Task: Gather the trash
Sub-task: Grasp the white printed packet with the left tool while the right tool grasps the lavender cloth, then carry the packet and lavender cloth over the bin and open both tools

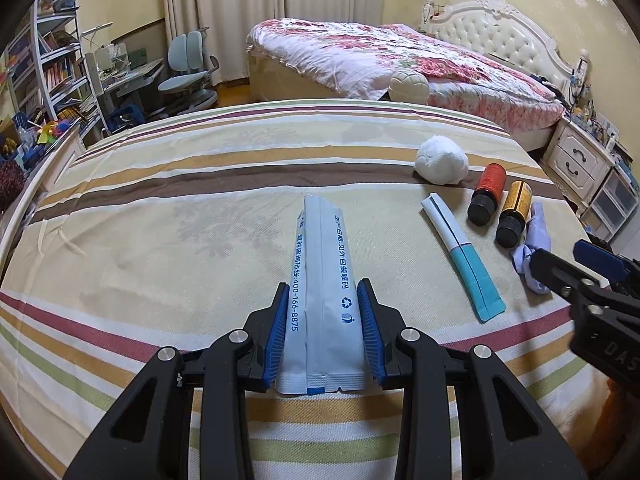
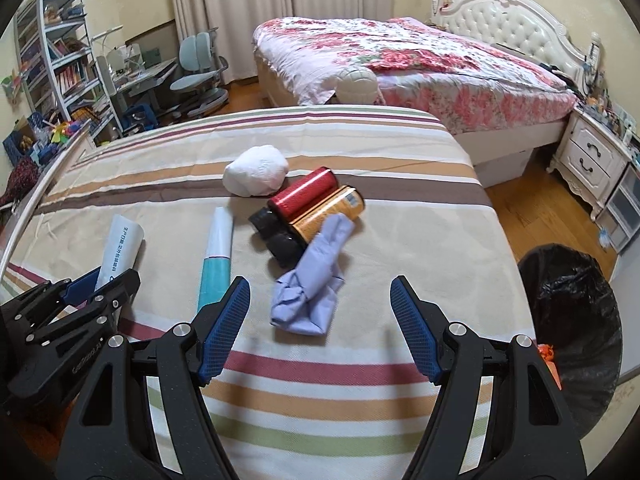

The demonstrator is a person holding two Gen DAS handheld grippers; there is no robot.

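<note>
Left gripper point(image 1: 323, 320) is clamping a long white sachet point(image 1: 320, 280) near its sealed bottom end — both blue pads are pressing the packet's edges, with most of its length sticking out ahead over the striped bed cover point(image 1: 160, 208). Right gripper point(image 2: 320, 320) is hovering with jaws apart and nothing between them, aimed at the crumpled lilac cloth point(image 2: 308, 280) lying just ahead.

Step in hand, as I judge it: carrying the sachet off to the black-lined bin point(image 2: 576, 320), which is standing on the floor at the right edge of the bed (seen only from the right wrist). The grip is low on a floppy packet, so lifting it clear before swinging across, and releasing only once it is over the bin mouth, should be keeping it from flopping out.

Writing: the sachet is carrying blue Chinese print, the number 400-166-8875, plus recycling and litter-bin symbols. The right gripper's body is showing "DAS…" in the left view; lettering on the left gripper's body is too blurred to be sure of.

Farther out: a white-and-teal packet point(image 1: 460, 256), two black-capped bottles — orange bottle point(image 1: 516, 216) and red bottle point(image 1: 489, 192) — touching side by side, then a white crumpled wad point(image 1: 442, 160).
</note>
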